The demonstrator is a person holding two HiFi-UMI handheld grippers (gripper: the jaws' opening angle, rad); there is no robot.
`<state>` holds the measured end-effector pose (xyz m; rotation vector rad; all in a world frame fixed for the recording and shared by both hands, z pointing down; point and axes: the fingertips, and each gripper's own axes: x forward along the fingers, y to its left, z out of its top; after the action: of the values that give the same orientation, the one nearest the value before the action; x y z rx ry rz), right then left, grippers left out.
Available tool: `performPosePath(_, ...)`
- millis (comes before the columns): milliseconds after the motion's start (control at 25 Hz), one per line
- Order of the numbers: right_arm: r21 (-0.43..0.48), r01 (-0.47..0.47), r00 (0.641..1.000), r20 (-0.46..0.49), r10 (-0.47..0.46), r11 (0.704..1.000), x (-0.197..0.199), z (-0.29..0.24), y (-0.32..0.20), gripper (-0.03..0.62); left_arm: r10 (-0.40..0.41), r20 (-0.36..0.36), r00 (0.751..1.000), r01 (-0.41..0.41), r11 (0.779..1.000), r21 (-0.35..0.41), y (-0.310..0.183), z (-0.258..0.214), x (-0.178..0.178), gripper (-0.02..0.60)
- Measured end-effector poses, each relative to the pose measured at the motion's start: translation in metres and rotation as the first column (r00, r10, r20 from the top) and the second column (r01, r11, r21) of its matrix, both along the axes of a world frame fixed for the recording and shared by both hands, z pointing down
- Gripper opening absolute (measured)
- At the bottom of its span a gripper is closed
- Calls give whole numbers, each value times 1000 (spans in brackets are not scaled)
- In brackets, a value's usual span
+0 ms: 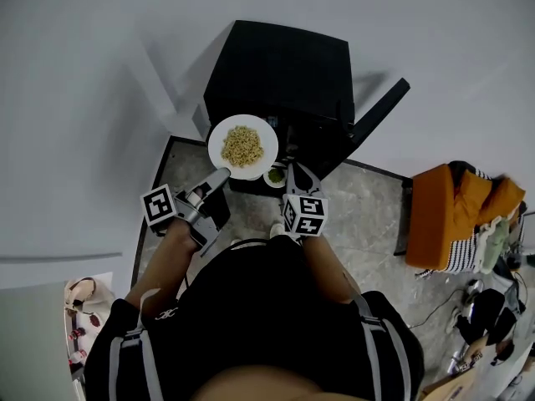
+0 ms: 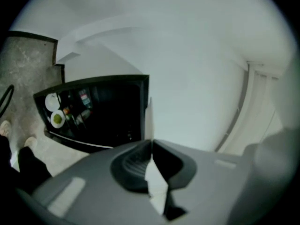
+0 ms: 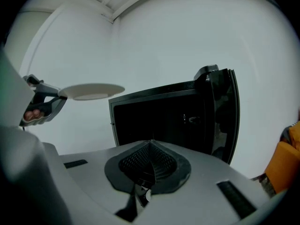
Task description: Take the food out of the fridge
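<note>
Closest to the head camera is my black shirt (image 1: 251,307), which fills the lower part of the frame. Above it, at the middle left, my left hand-held gripper (image 1: 219,176) has its jaws closed on the rim of a white plate (image 1: 216,140) with yellow noodles (image 1: 242,144) on it. In the left gripper view this rim stands as a thin white edge between the two pads. The plate is outside the black fridge (image 1: 280,73) and is held level in the air. In the right gripper view it shows at the upper left, to the left of the fridge.

At the middle of the head view is my right hand-held gripper (image 1: 297,170). Its jaws are pressed together with nothing between them, and it points at the open fridge, whose door (image 1: 380,111) stands open toward the right. At the open front of the fridge sits a small bowl (image 1: 275,175) with something green in it, just beside the tip of the right hand-held gripper. Under everything lies a grey stone floor (image 1: 368,215).
</note>
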<state>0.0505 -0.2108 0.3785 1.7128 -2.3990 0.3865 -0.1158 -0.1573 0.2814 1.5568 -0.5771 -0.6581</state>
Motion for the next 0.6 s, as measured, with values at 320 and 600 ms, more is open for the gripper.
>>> performPosePath(320, 21, 41, 999, -8, -41, 999, -12, -7, -1, 0, -62, 15, 998, 61, 996, 72, -55, -34, -5, 11)
performPosePath(600, 25, 30, 999, -27, -29, 999, -5, -7, -5, 0, -104, 4, 995, 104, 993, 50, -114, -27, 0, 11)
